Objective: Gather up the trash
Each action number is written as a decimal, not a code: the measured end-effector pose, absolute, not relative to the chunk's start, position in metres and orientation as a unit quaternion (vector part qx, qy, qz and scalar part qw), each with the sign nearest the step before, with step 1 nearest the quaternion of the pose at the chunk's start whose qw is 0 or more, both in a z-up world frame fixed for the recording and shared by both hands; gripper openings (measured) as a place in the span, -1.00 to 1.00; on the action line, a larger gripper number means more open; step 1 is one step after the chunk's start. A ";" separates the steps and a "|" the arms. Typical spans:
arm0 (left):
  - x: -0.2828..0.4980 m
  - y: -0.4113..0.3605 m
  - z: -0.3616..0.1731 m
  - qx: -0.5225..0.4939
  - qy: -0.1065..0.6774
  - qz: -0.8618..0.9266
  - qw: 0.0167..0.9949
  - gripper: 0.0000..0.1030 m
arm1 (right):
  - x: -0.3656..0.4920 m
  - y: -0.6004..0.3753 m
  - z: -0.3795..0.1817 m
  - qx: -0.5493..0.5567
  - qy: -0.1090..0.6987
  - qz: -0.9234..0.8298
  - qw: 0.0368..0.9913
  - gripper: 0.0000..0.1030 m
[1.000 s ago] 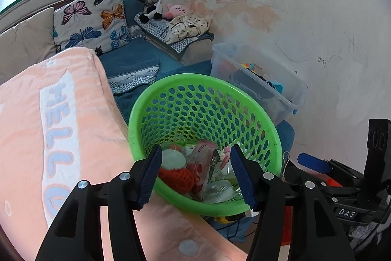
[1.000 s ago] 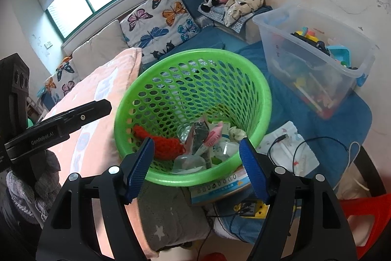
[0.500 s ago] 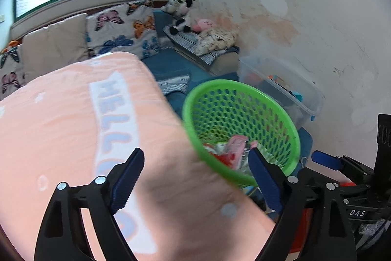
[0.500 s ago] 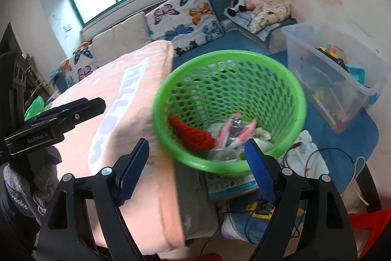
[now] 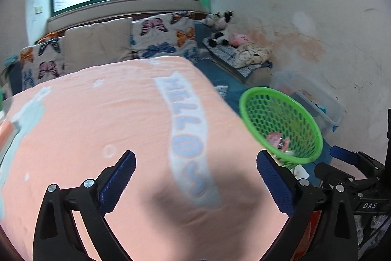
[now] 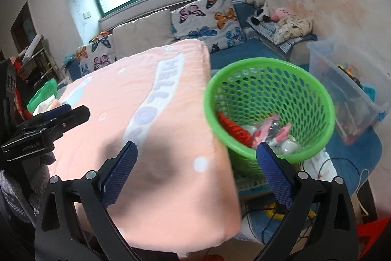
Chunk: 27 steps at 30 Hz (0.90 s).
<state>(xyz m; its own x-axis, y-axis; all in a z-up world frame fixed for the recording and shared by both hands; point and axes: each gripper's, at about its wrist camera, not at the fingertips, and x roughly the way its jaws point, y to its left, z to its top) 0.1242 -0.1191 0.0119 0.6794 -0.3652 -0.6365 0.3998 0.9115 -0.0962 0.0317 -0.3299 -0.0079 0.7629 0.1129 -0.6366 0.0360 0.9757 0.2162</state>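
A green perforated basket (image 5: pixel 281 124) (image 6: pixel 268 114) stands beside the corner of a pink "HELLO" blanket (image 5: pixel 122 126) (image 6: pixel 158 126). Inside it lie wrappers, clear plastic pieces and a red knitted item (image 6: pixel 235 129). My left gripper (image 5: pixel 195 177) hangs over the blanket with its jaws opening wide and nothing between them. My right gripper (image 6: pixel 196 165) is over the blanket's corner, left of the basket, its jaws also opening and empty. The left gripper's body (image 6: pixel 46 129) shows at the left edge of the right wrist view, and the right gripper's body (image 5: pixel 354 177) shows low right in the left wrist view.
A clear plastic bin of toys (image 6: pixel 349 89) stands right of the basket near the stained wall. Butterfly cushions (image 5: pixel 161 38), plush toys (image 5: pixel 222 28) and a blue mat (image 6: pixel 256 50) lie behind. Cables (image 6: pixel 317 187) and papers lie on the floor under the basket.
Both grippers have pulled back and swung left from above the basket to over the pink blanket. Their jaws have spread much wider. The basket now sits to the right.
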 end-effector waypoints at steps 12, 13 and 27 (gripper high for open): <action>0.087 -0.039 0.012 -0.007 0.326 -0.129 0.936 0.86 | 0.028 -0.280 -0.003 0.088 0.342 0.064 0.933 0.91; 0.085 -0.036 0.013 -0.008 0.326 -0.125 0.937 0.86 | 0.028 -0.279 -0.002 0.086 0.341 0.066 0.934 0.91; 0.053 0.004 0.007 0.001 0.317 -0.052 0.947 0.86 | 0.026 -0.246 -0.007 0.071 0.345 0.099 0.931 0.91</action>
